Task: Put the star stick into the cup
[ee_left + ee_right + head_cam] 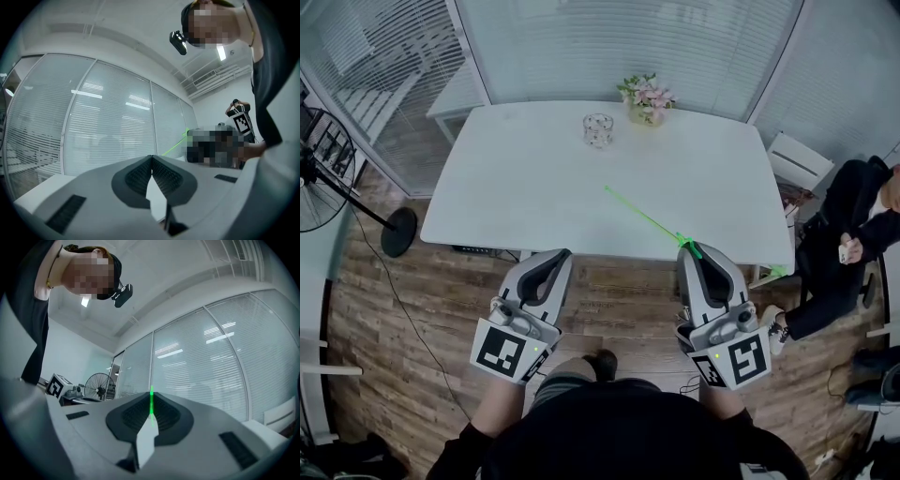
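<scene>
While the white worktop [516, 197] stands on a wood floor [431, 309], glass walls with blinds [609, 42] close off the room behind it. Star stick [642, 214]: thin, straight, bright green. Right gripper [692, 251] is clamped on its near end, and the shaft slants up-left over the worktop, well apart from the glass cup [598, 129]. Left gripper [555, 258]: jaws together, empty.
</scene>
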A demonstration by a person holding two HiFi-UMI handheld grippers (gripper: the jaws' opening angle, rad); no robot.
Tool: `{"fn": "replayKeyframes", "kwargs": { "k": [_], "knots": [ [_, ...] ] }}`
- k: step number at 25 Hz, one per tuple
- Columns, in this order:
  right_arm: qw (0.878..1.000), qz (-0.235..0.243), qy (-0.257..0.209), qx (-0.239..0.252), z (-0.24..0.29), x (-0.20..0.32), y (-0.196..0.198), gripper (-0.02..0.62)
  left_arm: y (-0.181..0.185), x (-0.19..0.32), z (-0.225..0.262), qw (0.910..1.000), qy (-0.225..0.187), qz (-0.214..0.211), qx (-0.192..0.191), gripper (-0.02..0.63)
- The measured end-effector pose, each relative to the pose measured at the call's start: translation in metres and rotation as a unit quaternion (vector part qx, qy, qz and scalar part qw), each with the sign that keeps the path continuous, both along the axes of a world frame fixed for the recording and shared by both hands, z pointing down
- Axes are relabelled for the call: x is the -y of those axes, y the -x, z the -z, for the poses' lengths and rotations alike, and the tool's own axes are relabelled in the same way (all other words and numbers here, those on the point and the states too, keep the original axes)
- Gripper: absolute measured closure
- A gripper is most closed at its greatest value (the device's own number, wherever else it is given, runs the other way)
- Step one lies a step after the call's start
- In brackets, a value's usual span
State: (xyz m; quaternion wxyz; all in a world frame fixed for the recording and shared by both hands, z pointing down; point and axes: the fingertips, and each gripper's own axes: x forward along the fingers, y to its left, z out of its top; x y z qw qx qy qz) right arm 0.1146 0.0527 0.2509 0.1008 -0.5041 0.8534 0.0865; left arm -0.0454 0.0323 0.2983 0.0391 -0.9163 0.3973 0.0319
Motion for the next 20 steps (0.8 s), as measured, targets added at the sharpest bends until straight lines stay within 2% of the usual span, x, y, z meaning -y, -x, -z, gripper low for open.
{"fn": "replayKeyframes", "kwargs": {
  "k": [10,20],
  "knots": [
    [1.000,0.006,0.007,0.007,-0.011,0.022,-0.004,0.574,0.005,0.019,-0.007,0.9997,0.009,0.021,0.000,0.592],
    [1.000,-0.015,0.002,0.010,-0.015,0.078,-0.006,0.574,0.010,0.083,-0.017,0.9999,0.005,0.009,0.005,0.592]
  ]
}}
